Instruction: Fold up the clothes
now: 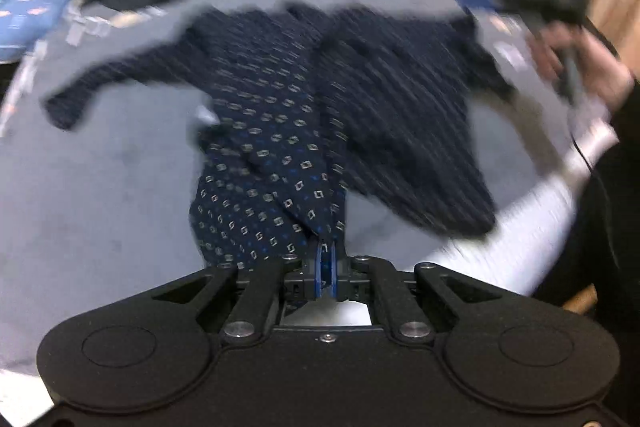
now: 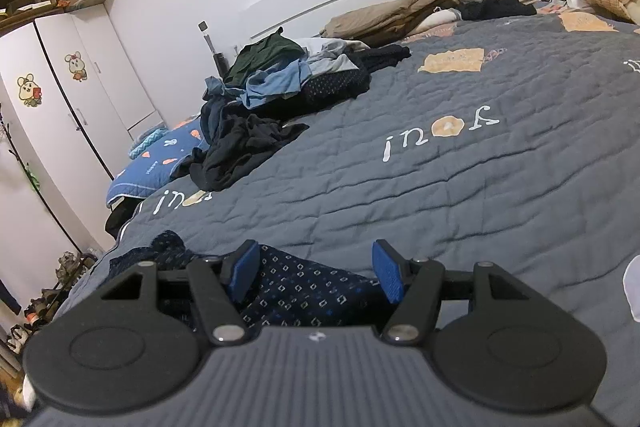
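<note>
One patterned shirt (image 1: 276, 131) lies lengthwise away from left gripper (image 1: 325, 267), which pinches its hem; right gripper (image 2: 316, 275) spread above the bed (image 2: 480, 187).

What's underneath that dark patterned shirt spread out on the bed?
The patterned shirt lies on a grey quilted bedspread, visible all around it. The left gripper clamps its hem. Whatever sits directly beneath the fabric is covered.
</note>
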`<action>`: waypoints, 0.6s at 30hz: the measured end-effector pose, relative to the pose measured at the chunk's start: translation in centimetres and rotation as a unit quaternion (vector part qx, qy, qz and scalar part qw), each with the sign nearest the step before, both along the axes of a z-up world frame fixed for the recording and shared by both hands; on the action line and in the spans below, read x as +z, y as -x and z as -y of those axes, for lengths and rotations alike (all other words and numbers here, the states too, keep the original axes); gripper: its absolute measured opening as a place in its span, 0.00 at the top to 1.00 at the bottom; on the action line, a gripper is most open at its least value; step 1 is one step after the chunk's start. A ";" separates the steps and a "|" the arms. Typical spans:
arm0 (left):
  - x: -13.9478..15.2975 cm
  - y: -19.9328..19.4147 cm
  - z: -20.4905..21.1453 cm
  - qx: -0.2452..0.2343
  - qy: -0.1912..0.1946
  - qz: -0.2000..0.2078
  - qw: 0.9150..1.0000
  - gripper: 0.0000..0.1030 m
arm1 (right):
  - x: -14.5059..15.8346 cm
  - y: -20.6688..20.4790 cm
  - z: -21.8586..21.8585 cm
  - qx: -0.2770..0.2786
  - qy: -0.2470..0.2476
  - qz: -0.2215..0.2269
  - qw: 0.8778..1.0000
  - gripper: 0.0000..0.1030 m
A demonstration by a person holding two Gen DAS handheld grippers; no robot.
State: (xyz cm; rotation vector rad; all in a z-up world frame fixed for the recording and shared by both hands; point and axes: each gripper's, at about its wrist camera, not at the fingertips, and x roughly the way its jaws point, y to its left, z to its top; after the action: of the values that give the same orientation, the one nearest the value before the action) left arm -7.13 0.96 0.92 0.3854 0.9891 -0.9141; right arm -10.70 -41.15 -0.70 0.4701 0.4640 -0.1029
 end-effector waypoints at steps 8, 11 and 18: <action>3.0 -1.3 1.3 0.037 0.036 0.038 0.998 0.65 | 0.2 0.3 0.1 0.004 -0.002 0.003 1.000 0.40; 5.4 -3.3 1.8 0.053 0.068 0.064 0.994 0.48 | 0.2 0.1 0.2 0.002 -0.004 0.002 1.000 0.40; 6.8 -10.4 8.7 0.066 0.100 0.093 0.988 0.48 | 0.1 -0.2 0.3 -0.001 0.000 -0.004 1.000 0.40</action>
State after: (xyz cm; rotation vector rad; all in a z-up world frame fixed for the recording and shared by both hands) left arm 3.30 -7.76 7.73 0.2277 0.7355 -0.8332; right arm -10.54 -41.44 -0.58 0.4706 0.4714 -0.1063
